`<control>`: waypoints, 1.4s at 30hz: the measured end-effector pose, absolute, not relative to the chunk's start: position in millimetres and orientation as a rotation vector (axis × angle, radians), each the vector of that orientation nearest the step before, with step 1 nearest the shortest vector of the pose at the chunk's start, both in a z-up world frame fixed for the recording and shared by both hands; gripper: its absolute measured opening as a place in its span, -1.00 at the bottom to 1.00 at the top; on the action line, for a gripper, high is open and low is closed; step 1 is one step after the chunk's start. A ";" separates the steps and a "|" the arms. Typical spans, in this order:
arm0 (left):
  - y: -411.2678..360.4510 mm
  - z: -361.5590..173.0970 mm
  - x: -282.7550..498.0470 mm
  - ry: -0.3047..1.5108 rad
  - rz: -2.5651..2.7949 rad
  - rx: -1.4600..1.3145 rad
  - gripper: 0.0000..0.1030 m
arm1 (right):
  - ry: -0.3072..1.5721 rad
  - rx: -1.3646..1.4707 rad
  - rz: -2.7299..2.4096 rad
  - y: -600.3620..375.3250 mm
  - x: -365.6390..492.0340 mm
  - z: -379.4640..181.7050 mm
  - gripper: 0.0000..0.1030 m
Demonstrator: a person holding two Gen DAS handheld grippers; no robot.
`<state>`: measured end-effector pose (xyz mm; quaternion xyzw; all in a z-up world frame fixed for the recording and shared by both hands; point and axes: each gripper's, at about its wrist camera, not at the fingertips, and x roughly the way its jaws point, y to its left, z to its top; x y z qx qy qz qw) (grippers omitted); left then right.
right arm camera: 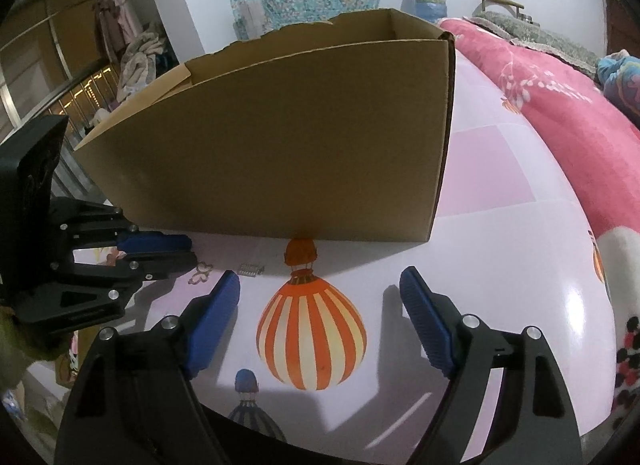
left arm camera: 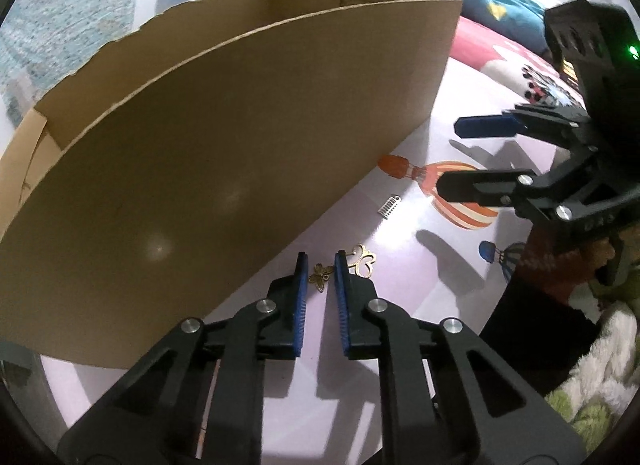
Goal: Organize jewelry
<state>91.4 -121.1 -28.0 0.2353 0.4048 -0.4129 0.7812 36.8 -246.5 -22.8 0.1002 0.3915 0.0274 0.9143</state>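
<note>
The left gripper [left arm camera: 321,265], nearly closed around a tiny, light, flat bronze butterfly charm [left arm camera: 322,276], should pinch its wings; the right gripper [right arm camera: 320,281] gapes empty.

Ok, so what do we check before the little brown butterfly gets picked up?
1. Brown butterfly sits between the pads of the left gripper: ok.
2. Pads really pinching it: cannot tell, a thin gap seems to show on each side.
3. Gold butterfly out of the way: not ok, it lies right against one finger and partly behind it.
4. Right gripper open and empty: ok.
5. Box open on top, ready for jewelry: ok.
6. Silver charm lying free on the sheet, away from both grippers: ok.
</note>
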 end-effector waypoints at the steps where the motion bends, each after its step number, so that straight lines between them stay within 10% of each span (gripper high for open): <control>1: -121.4 -27.7 92.0 0.878 -0.899 0.509 -0.83 | 0.805 0.208 0.055 -247.1 36.9 -22.7 0.56; 20: -91.1 -29.2 74.8 0.885 -0.784 0.373 -0.88 | 0.735 0.200 0.136 -228.6 22.9 -3.4 0.39; 42: -67.7 -30.0 72.2 0.891 -0.687 0.240 -0.88 | 0.822 0.023 0.226 -161.0 55.0 -27.4 -0.36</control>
